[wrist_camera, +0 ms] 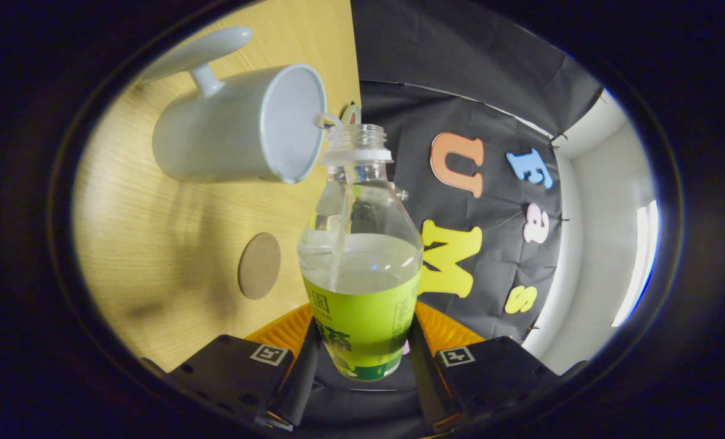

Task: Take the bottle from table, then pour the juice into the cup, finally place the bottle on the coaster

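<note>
I have the tongs [362,360] clamped on the bottle [362,268], one finger pressing each side of its green-labelled lower body, so the bottle sits squarely between them and runs straight ahead of me. The whole view is rolled over: the wooden surface [155,256] stands like a wall on one side of the bottle and the dark cloth backdrop on the other, which tells me the bottle is tipped well off upright. Its cap is off, and the bare threaded neck ends just beside the rim of the white cup [240,128], so close that from here I cannot tell whether neck and rim touch. The cup rests on the surface with its open mouth facing the bottle's neck and its long handle pointing away from it. Pale, nearly clear juice fills the bottle's body above the label, and the shoulder and neck look clear, with a thin bright streak running up toward the mouth. I cannot tell whether any liquid is leaving the neck. The round brown coaster [259,266] lies flat on the surface, beside the bottle's body and well apart from the cup.
</note>
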A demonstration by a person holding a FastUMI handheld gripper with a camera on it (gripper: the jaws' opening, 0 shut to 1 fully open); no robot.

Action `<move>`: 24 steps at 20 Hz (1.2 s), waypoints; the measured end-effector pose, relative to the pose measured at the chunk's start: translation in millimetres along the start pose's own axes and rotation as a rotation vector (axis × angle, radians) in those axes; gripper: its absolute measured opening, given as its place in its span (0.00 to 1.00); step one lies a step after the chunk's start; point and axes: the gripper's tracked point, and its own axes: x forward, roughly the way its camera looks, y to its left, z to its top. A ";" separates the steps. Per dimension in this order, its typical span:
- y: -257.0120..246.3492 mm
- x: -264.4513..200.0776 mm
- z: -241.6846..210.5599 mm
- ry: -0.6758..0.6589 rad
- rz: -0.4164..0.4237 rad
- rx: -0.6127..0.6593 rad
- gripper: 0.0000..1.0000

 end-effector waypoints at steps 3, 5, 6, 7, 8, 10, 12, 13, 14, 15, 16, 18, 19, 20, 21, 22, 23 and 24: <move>-0.2 0.8 0.6 -0.003 -0.003 -0.023 0.76; -1.7 0.0 1.6 -0.005 -0.005 -0.032 0.75; -2.5 -0.1 1.4 -0.005 -0.005 -0.034 0.75; -4.1 -1.0 2.3 -0.006 -0.007 -0.037 0.75; -4.0 -0.8 2.0 -0.006 -0.008 -0.041 0.75; -5.6 -2.6 1.1 -0.007 -0.011 -0.053 0.75; -8.2 -2.7 0.1 -0.006 -0.016 -0.065 0.75; -9.7 -2.7 0.3 -0.005 -0.019 -0.070 0.75; -11.8 -1.7 0.1 -0.006 -0.023 -0.077 0.75; -13.4 -2.0 0.7 -0.006 -0.027 -0.082 0.75; -14.5 -1.8 0.7 -0.009 -0.029 -0.086 0.75; -16.0 -2.2 2.5 -0.012 -0.033 -0.097 0.75; -16.0 -1.8 1.2 -0.013 -0.035 -0.101 0.75; -17.5 -2.2 2.2 -0.013 -0.034 -0.108 0.75; -18.9 -1.7 2.3 -0.011 -0.034 -0.117 0.75; -19.6 -1.7 2.9 -0.012 -0.036 -0.124 0.75; -20.2 -1.7 2.3 -0.011 -0.038 -0.129 0.75; -21.3 -1.7 1.2 -0.009 -0.039 -0.134 0.75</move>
